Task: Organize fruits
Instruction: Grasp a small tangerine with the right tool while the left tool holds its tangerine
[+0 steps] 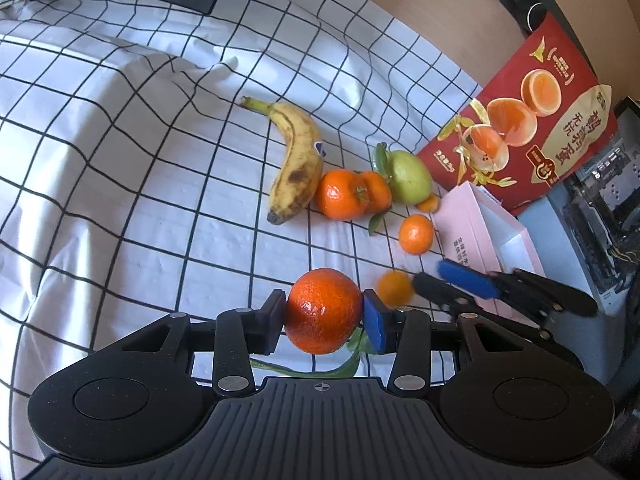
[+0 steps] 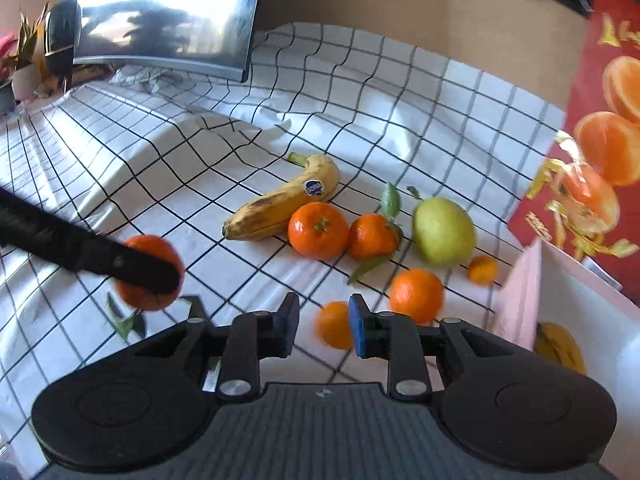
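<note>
L claw [image 1: 325,320] gripped big mandarin [image 1: 324,300] at mid span, one pad on each side of the fruit, which was held off the checked cloth [image 1: 140,160] covering the bench. Leafy stem [image 1: 340,368] hung below it, toward the claw body.

R claw [image 2: 324,322] was drawn in to a narrow gap. Small mandarin [image 2: 330,330] showed blurred just past its tips, against the blue pad [image 2: 360,332]; cloth was visible betw. fruit and the other pad, so no clear pinch. Contact: cannot tell. In the L wrist view, R claw sat just right of L claw, with the small fruit betw. the two.

Ahead of both claws, on the cloth:
- banana [image 1: 294,160], spotted, blue sticker, farthest ahead and left in the group
- two mandarins [image 1: 340,194] [image 1: 376,192], touching each other; nearer one against the banana's end
- green fruit [image 1: 410,178], w/ leaf, just right of those
- medium mandarin [image 1: 416,234], apart, nearer R claw
- tiny mandarin [image 1: 428,203], by the green fruit's base

Right of R claw: open pink box [image 2: 520,300], a yellow fruit [image 2: 560,346] partly seen inside. Red carton [image 1: 520,120] w/ printed oranges stood behind the box. Monitor [image 2: 168,12] far ahead, left.
</note>
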Motion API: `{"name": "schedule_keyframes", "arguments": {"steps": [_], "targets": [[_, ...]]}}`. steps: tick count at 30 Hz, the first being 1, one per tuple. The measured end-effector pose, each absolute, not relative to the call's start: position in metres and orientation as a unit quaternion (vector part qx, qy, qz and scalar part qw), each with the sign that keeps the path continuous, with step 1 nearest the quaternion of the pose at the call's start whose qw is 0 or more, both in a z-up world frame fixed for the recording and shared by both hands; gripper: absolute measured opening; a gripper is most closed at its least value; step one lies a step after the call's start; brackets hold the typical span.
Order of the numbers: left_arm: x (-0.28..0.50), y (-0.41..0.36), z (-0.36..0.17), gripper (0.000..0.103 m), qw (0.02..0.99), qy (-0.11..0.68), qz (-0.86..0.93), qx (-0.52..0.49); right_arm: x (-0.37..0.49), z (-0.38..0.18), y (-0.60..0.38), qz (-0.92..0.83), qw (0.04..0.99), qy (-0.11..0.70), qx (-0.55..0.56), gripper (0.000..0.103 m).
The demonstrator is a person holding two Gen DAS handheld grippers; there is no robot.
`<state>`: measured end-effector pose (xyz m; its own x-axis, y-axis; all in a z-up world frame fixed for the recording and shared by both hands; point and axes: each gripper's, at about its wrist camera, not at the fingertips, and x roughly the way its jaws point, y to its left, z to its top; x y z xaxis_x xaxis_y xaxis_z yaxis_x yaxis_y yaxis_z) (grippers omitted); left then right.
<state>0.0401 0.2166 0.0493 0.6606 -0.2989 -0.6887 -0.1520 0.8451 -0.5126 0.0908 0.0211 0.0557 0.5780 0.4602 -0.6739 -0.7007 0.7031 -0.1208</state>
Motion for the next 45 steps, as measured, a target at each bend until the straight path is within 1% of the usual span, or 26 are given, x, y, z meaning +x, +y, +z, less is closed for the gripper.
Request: {"name": "schedule_keyframes", "arguments": {"steps": [1,2,4,8,13,21,31,32,34,35,41,45], "targets": [[0.041,0.216,0.048,0.047,0.868,0.412,-0.043,-0.276,0.087,0.055,0.017,0.323,0.874,0.308,-0.192,0.03],[0.041,0.215,0.047,0.047,0.866,0.413,-0.044,-0.277,0.086,0.054,0.015,0.313,0.878,0.305,-0.193,0.036],[0.041,0.214,0.045,0.047,0.865,0.416,-0.045,-0.276,0.09,0.049,0.01,0.302,0.881,0.314,-0.185,0.043],[0.039,0.215,0.042,0.047,0.864,0.42,-0.04,-0.277,0.095,0.042,0.006,0.331,0.865,0.348,-0.144,0.043],[0.031,0.223,0.039,0.047,0.864,0.414,-0.017,-0.286,0.075,0.042,0.006,0.383,0.844,0.358,-0.116,0.043],[0.028,0.228,0.037,0.046,0.862,0.411,-0.004,-0.298,0.049,0.033,-0.002,0.421,0.815,0.374,-0.137,0.043],[0.031,0.216,0.039,0.047,0.863,0.415,-0.013,-0.289,0.056,0.027,0.01,0.4,0.828,0.359,-0.16,0.043],[0.031,0.216,0.039,0.047,0.863,0.415,-0.012,-0.288,0.059,0.026,0.01,0.397,0.829,0.361,-0.157,0.042],[0.03,0.216,0.039,0.047,0.863,0.415,-0.011,-0.288,0.065,0.025,0.01,0.394,0.83,0.364,-0.154,0.033],[0.03,0.216,0.039,0.047,0.863,0.416,-0.01,-0.288,0.066,0.025,0.01,0.394,0.83,0.364,-0.155,0.032],[0.032,0.212,0.042,0.046,0.865,0.415,-0.018,-0.28,0.067,0.032,0.005,0.387,0.838,0.351,-0.158,0.032],[0.035,0.199,0.056,0.046,0.873,0.406,-0.035,-0.268,0.065,0.042,-0.008,0.379,0.847,0.343,-0.147,0.032]]}}
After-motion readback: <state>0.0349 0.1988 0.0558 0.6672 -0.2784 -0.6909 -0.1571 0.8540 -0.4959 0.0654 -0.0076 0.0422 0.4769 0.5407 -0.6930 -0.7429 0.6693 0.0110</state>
